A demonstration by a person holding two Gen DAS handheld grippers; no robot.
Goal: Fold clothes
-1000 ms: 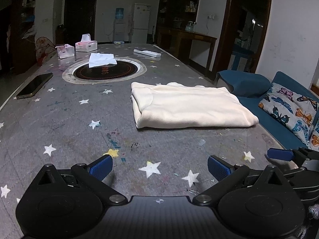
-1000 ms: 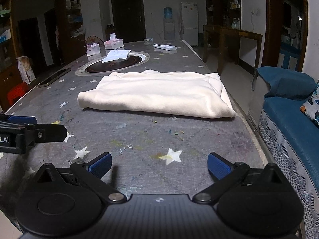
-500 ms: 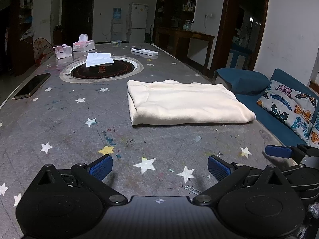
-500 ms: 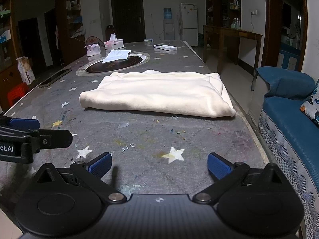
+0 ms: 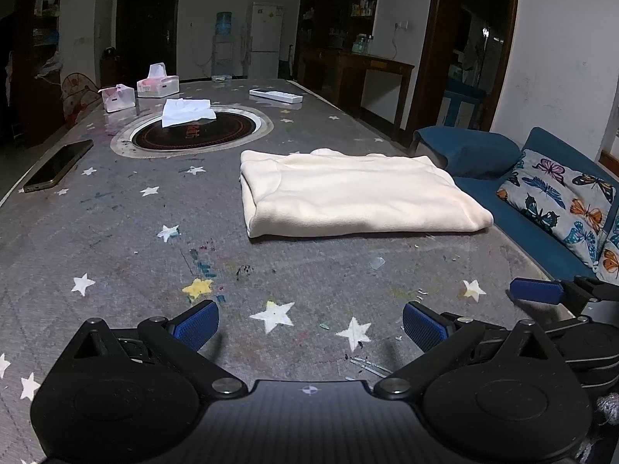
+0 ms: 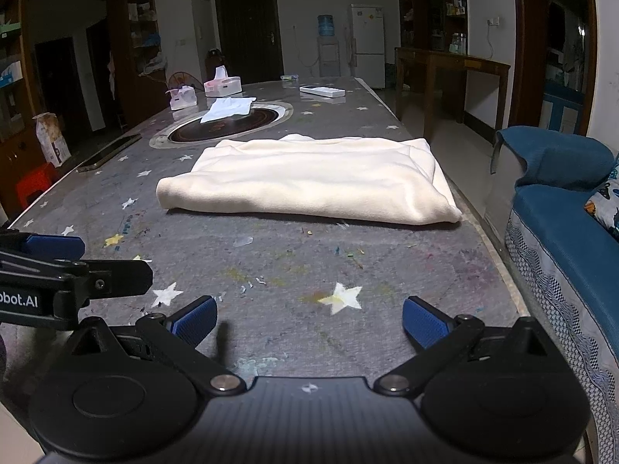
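Left tool point(image 5: 309, 326) and right tool point(image 6: 309, 323) both hover with fingers spread wide, gripping nothing. The folded cream garment point(image 5: 348, 193) lies on the star-patterned desk point(image 5: 116, 239), well ahead of both

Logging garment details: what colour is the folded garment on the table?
Plain cream, no pattern. The folded garment shows best in the right wrist view.

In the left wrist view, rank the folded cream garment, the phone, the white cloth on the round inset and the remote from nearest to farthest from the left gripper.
From the left gripper, jaws open:
1. Folded cream garment, ahead, slightly right.
2. Phone, by the table's left edge.
3. White cloth, on the round inset, left of centre.
4. Remote, at the far end.
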